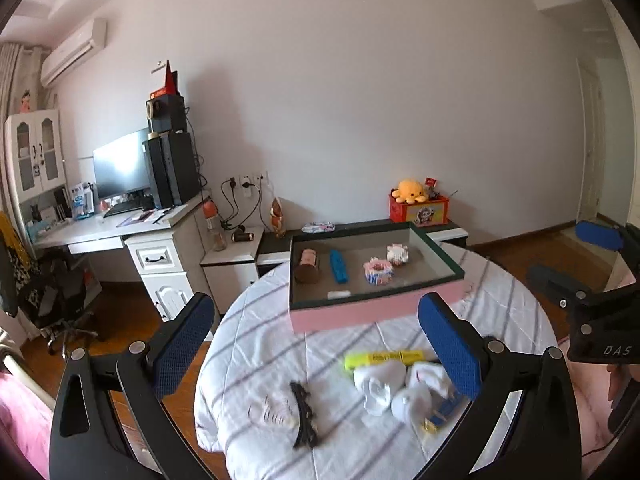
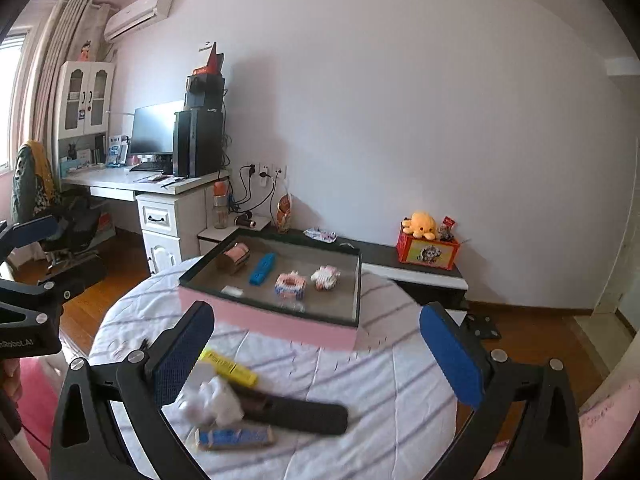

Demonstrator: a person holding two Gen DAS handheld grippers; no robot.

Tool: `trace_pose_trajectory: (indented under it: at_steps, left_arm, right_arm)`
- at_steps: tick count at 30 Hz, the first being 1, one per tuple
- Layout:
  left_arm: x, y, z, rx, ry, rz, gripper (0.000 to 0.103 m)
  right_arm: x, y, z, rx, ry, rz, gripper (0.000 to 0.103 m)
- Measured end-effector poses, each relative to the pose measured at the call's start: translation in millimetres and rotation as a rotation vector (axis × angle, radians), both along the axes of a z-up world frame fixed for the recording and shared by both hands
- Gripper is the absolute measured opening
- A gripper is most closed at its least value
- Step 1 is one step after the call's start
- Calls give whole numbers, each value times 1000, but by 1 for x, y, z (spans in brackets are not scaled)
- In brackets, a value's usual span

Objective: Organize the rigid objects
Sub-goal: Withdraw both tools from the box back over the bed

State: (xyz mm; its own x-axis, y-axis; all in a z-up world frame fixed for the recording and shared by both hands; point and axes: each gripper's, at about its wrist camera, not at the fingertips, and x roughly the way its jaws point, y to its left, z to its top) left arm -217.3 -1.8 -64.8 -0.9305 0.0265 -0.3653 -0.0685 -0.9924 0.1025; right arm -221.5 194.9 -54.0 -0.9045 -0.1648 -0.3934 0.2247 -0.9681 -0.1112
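The pink box [image 1: 352,316] stands at the far side of the round desk [image 1: 500,292] and already holds a brown cylinder [image 1: 307,266], a blue piece [image 1: 338,267], two pink-white paper models [image 1: 378,272] and a small white block [image 1: 339,294]. On the cloth near the box, a yellow marker [image 1: 384,358], a black comb [image 1: 305,416], a black case [image 2: 296,412], a blue flat item [image 2: 236,438] and white soft things [image 1: 384,388] are not yet sorted. The left gripper [image 1: 316,344] and the right gripper [image 2: 316,356] have their fingers wide apart and empty. I judge the task about half done.
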Motion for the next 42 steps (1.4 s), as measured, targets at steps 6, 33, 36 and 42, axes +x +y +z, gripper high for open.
trace_pose_trajectory:
  at_steps: [6, 33, 36, 42]
  left_arm:
    - [26, -10, -8, 1, -16, 3, 103]
    - [12, -33, -32, 5, -105, 48, 103]
    - [6, -35, -39, -2, -127, 54, 103]
    - [-6, -37, -59, -22, -189, 60, 103]
  right_arm:
    - [27, 8, -6, -57, -5, -26, 103]
    - [26, 14, -25, -60, -83, -51, 103]
    - [22, 15, -31, -61, -102, -50, 103]
    - [11, 14, -44, -61, -150, -46, 103]
